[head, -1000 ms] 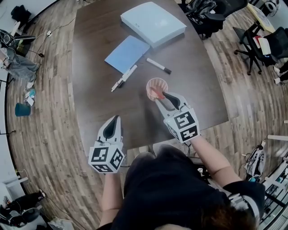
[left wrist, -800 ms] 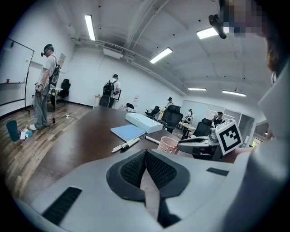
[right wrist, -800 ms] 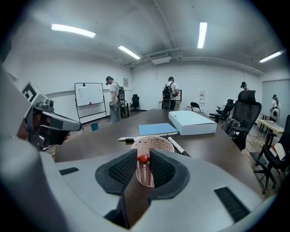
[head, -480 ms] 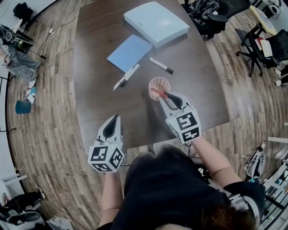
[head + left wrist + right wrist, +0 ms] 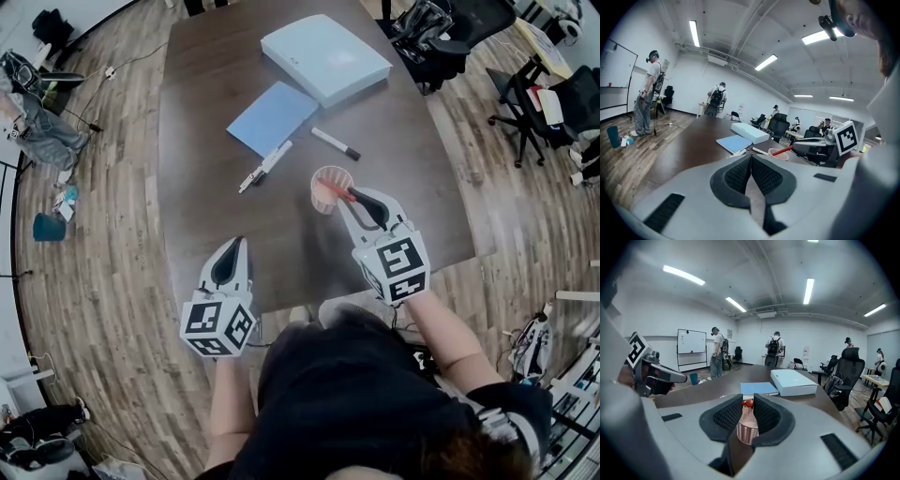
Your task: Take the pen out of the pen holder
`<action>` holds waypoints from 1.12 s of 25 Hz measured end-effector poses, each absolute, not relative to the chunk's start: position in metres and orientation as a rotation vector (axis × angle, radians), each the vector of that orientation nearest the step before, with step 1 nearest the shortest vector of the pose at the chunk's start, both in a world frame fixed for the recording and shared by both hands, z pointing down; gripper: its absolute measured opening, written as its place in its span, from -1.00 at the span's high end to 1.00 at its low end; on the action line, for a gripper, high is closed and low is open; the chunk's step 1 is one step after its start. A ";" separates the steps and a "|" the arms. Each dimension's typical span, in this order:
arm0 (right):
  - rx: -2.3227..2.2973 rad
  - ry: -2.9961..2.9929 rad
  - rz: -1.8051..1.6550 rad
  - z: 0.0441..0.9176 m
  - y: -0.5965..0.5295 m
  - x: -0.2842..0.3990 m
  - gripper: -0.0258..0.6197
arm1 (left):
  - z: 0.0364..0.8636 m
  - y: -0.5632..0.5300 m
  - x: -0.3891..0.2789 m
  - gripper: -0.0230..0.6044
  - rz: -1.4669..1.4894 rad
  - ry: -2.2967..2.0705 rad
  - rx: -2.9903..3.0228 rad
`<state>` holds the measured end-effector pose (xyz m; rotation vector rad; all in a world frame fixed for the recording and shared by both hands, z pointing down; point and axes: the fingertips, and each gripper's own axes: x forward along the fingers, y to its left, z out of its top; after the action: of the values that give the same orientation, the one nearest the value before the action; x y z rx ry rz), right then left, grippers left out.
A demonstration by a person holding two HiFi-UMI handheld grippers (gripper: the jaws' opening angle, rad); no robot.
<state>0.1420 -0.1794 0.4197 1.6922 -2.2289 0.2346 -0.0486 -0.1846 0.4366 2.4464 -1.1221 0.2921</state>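
A pink ribbed pen holder (image 5: 328,184) stands on the dark table (image 5: 206,216), right of the middle. My right gripper (image 5: 350,195) is shut on a red pen (image 5: 335,194), whose lower part still slants into the holder. In the right gripper view the pen's red end (image 5: 749,403) sits pinched between the pads, with the holder (image 5: 747,431) just beyond and below. My left gripper (image 5: 240,245) hovers over the table's near edge, shut and empty. The left gripper view shows the holder (image 5: 778,153) and the pen (image 5: 784,150) off to the right.
A blue notebook (image 5: 272,115) and a white box (image 5: 325,58) lie at the far side of the table. Two markers (image 5: 264,166) (image 5: 335,142) lie between them and the holder. Office chairs (image 5: 441,28) stand off the table's right side.
My right gripper has closed on the red pen and lifted it a little out of the holder. The left gripper has stayed where it was.
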 end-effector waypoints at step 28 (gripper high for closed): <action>1.350 -2.558 0.107 0.383 -0.172 0.028 0.64 | 0.434 -0.154 -0.155 0.84 0.201 -1.455 2.257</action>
<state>0.0284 -0.1724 0.3835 1.3499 -2.5577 0.1071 -0.1546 -0.1542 0.4336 2.2569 -1.4554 0.2005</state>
